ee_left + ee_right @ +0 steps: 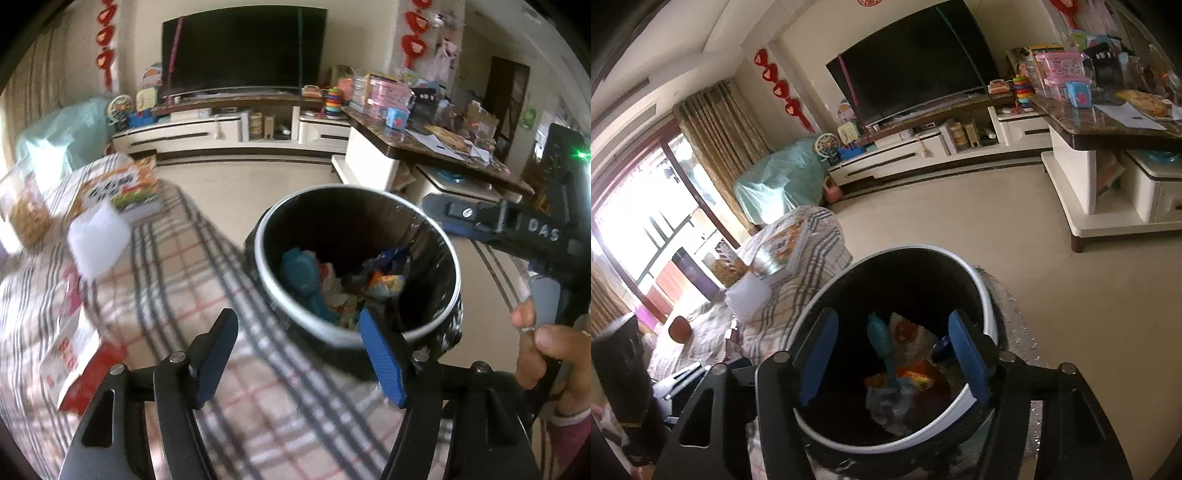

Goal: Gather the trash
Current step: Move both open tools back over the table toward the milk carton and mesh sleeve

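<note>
1. Right gripper (892, 360): fingers spread wide, nothing between them. It hangs directly over the mouth of the bin (988, 306), both blue pads (967, 356) inside the rim line.
2. Left gripper (299, 363): fingers also spread wide and empty. It sits over the checked cloth (177, 280), its right pad overlapping the near rim of the bin in that view.
3. Bin contents: a teal bottle (881, 339), crumpled wrappers (912, 373), some pale paper. All lie loose at the bottom of the black liner.
4. Judgement: the drop looks done for both tools; the next step is likely a fresh pickup from the cloth-covered surface.
5. Candidates there, left wrist view, motion-blurred: a red-and-white packet (77, 369) near the edge, a white block (98, 242) further on, a printed box (118, 190) beyond it. Which of these count as trash I cannot tell.
6. To do it well: lift clear of the rim before swinging sideways, so a pad does not snag the liner or tip the bin. Approach flat packets low, one finger sliding under an edge.
7. Far field: a television (243, 51) on a low white cabinet (207, 134), and a cluttered table (1108, 125) to the right.
</note>
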`<state>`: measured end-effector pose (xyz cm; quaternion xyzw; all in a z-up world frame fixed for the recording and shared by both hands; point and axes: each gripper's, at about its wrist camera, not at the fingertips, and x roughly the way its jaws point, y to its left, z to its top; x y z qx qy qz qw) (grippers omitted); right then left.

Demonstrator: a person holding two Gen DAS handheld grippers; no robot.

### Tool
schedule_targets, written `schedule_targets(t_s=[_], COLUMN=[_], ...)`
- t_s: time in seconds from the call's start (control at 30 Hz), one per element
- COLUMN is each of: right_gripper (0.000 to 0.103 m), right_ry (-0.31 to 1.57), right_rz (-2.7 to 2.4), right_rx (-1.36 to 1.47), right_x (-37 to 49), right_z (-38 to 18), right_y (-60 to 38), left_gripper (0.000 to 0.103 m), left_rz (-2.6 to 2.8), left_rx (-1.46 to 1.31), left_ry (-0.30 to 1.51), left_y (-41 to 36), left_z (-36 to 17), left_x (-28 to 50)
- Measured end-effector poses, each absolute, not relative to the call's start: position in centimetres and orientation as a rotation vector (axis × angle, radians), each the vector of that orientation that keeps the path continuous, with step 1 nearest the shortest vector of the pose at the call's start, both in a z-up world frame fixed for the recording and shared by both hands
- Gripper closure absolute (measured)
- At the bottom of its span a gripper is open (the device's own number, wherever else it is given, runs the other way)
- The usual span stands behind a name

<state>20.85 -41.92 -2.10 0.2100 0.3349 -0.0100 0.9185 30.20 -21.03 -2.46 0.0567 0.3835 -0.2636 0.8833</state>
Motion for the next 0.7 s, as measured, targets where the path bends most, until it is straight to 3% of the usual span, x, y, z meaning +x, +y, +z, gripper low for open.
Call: schedule_targets(t_s=[0.1, 0.5, 0.6, 0.7], right_gripper=[0.024, 0.022, 0.019, 0.018], right_ry=[0.685, 0.732, 0.740, 0.746], right_rz=[-0.002, 0.107, 0.135, 0.162], right_rx=[0.433, 0.407, 0.392, 0.376], right_x=[20.4, 19.5, 19.4, 19.4], right_z=[-2.0, -2.7, -2.7, -2.9], right_y=[-40.8, -34.4, -32.5, -30.7], left_gripper=[0.034, 0.034, 0.027, 0.027], left_rz=[-0.520, -0.406, -0.366, -0.355], left_rx=[0.093, -0.038, -0.055, -0.080], left_ry=[0.807, 0.809, 0.802, 0.793], left_y=[-19.1, -10.2, -8.3, -6.6], left_z=[-2.9, -3.1, -3.0, -3.1], left_x=[29.3, 25.8, 24.8, 24.1])
